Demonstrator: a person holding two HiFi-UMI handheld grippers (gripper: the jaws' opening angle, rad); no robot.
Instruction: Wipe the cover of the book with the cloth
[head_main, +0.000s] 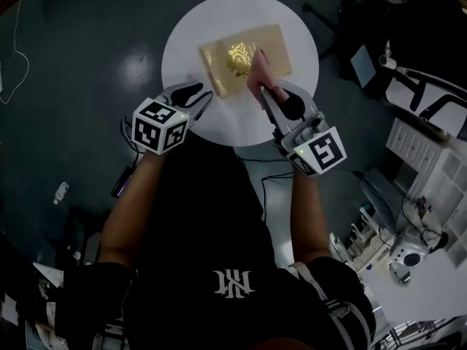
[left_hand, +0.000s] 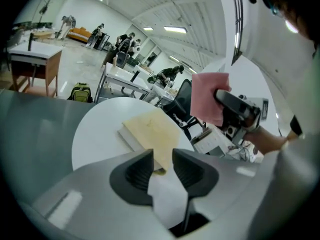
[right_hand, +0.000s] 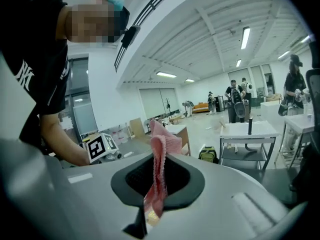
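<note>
Head view: the book point(head_main: 243, 58) lies gold cover up on the far half of the round white table point(head_main: 186, 46), turned a little askew. The pink cloth point(head_main: 259, 70) hangs over the right part of the cover, pinched in the right gripper point(head_main: 271, 97), which reaches in from the table's near right edge. The right gripper view shows the grip plainly: the jaws are closed on a bunched fold of the cloth, and a tuft stands up past them. I cannot tell for sure whether the cloth rests on the cover. In the left gripper view it looks to hang clear of the book.

The left gripper point(head_main: 197, 95) sits just beside the book's near left corner. In the left gripper view its jaws stand wide apart. That corner shows in the gap between them and neither pad presses on it, so this gripper holds nothing.

The wiping itself seems to be the step in hand, with the cloth poised over the cover and the book unheld. The next move calls for the cloth to go flat onto the cover and be drawn across it. Nothing pins the book on the smooth tabletop, so it may slide unless the stroke is light or the left gripper steadies that corner. The held fold is narrow, so covering the whole surface will likely take several overlapping passes.
</note>
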